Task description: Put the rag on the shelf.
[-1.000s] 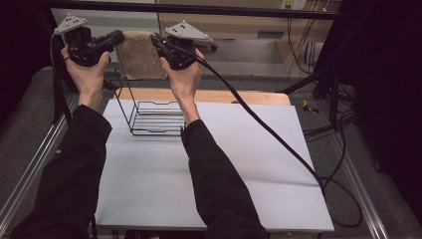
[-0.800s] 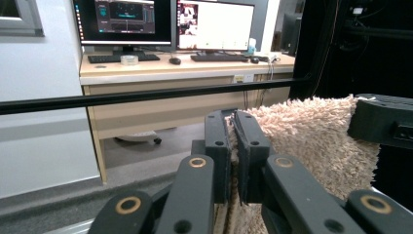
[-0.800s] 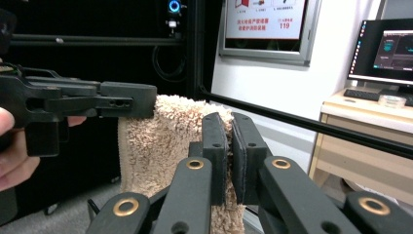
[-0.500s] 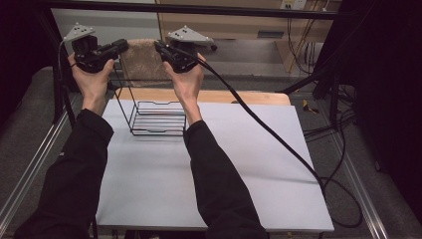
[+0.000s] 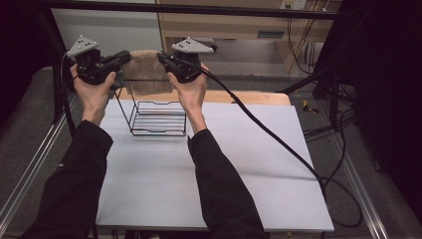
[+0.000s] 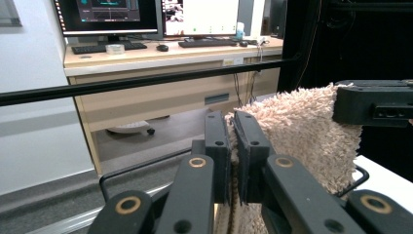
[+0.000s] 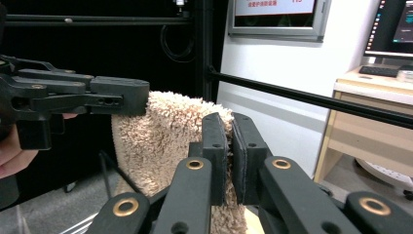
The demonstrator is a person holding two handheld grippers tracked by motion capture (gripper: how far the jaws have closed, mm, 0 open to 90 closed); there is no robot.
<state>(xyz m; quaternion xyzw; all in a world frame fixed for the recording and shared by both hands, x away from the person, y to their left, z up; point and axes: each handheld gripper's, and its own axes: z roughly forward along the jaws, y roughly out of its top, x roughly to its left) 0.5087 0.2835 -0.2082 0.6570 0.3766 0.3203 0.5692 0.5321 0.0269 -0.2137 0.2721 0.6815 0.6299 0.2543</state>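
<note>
Beige towel point(image 5: 147, 72), top corners pinched by closed left gripper point(image 5: 124, 58) and right gripper point(image 5: 163, 58), hung above far-left wire rack point(image 5: 158, 118); best lowered level, kept taut.

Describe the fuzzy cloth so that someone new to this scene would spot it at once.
Start at the white table and find the black wire rack near its far left corner. Right above the rack, a beige shaggy towel hangs stretched between the left tongs and the right tongs, each shut on an upper corner. It is the one soft, fuzzy thing here.
</note>
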